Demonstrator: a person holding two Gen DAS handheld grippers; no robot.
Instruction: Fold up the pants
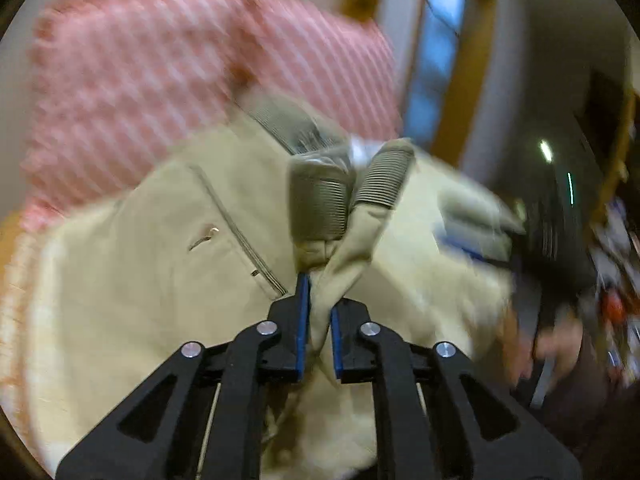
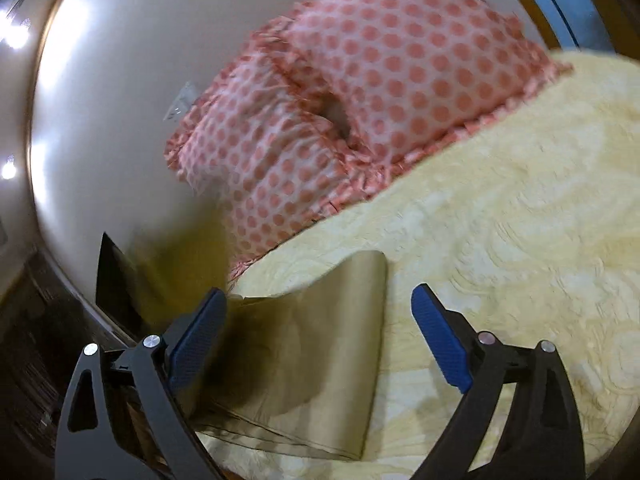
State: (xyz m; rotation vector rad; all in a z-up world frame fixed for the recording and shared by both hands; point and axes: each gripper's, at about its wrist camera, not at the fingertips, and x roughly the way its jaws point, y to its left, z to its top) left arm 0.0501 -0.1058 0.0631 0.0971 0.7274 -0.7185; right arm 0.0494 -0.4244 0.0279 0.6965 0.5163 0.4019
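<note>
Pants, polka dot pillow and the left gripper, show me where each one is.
pants (image 1: 160,248): left wrist view, flat cloth beside the pocket seam.
polka dot pillow (image 2: 400,60): right wrist view, middle of its face.
left gripper (image 1: 320,320): left wrist view, between the fingertips clamping the cloth.

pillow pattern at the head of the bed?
Plump fabric pillow: white with coral-pink polka dots and a pink ruffled edge. Sharpest in the right wrist view.

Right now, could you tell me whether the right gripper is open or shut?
Open: the right gripper has its blue pads spread wide above the pants, gripping nothing.
</note>
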